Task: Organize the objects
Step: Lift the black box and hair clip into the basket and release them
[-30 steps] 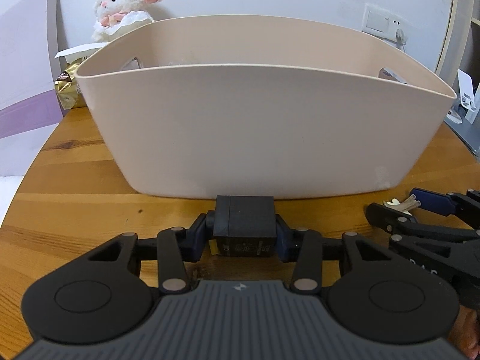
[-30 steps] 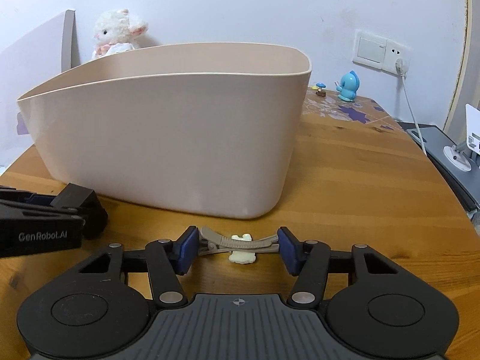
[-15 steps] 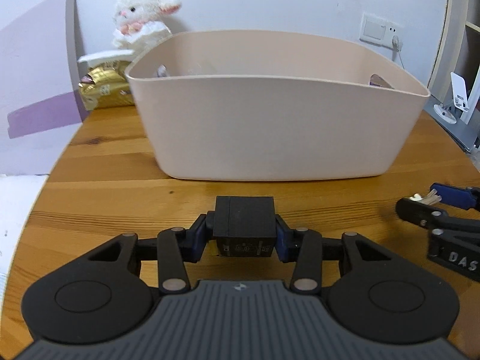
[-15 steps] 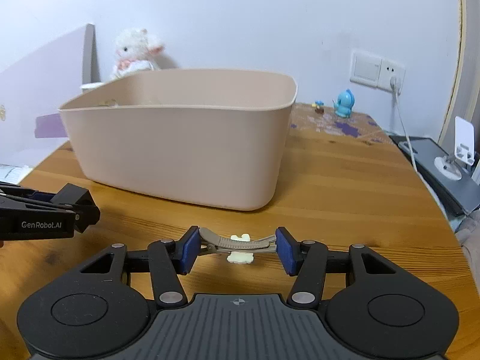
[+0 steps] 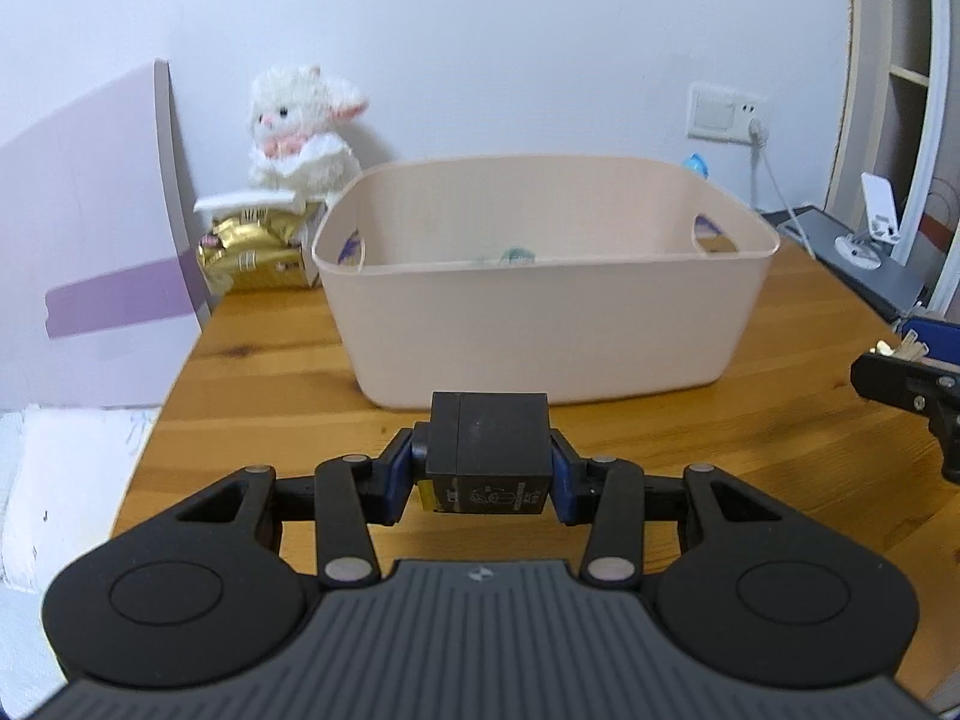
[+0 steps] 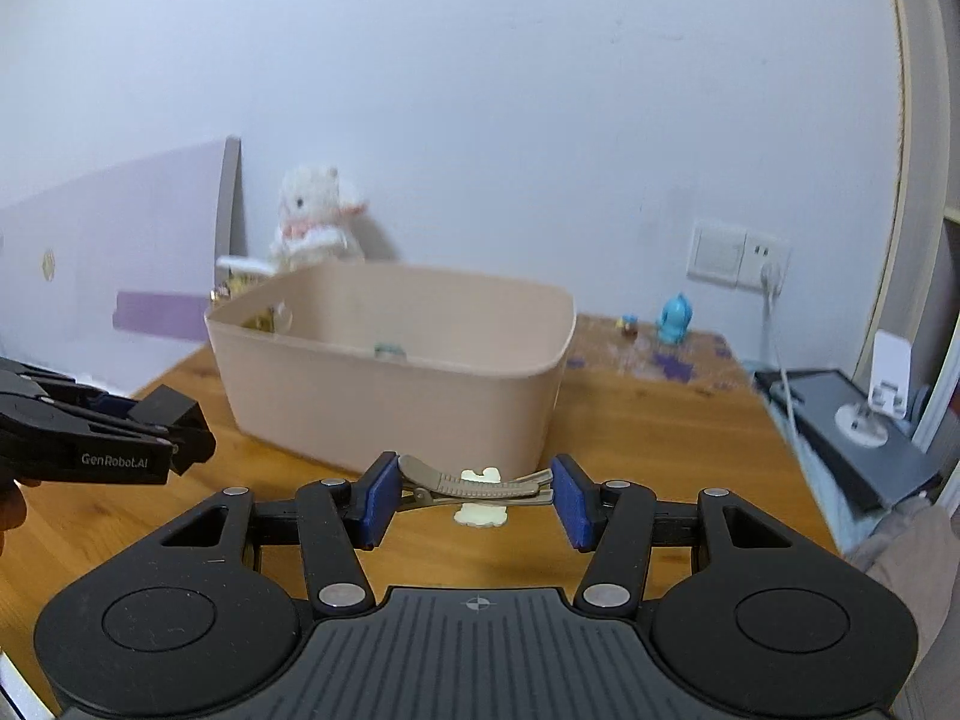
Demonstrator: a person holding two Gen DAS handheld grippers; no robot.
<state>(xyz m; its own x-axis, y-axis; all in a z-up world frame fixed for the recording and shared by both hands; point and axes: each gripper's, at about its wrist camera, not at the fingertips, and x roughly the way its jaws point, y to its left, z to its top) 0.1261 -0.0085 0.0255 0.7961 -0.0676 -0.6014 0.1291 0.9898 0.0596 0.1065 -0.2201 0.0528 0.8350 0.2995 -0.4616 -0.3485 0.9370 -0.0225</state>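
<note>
A beige plastic bin stands on the wooden table, ahead of both grippers. My left gripper is shut on a small black box, held above the table in front of the bin. In the right wrist view my right gripper is shut on a grey hair clip with a cream ornament, also raised short of the bin. Something small and greenish lies inside the bin, mostly hidden by its wall. The left gripper with the box shows at the left edge there.
A white plush lamb sits on a gold packet behind the bin's left corner. A lilac board leans at the table's left. A blue figurine, wall socket with cable and a grey device lie to the right.
Both grippers have risen and drawn back from the bin, each keeping its object. The bin now looks smaller and its inside shows.
</note>
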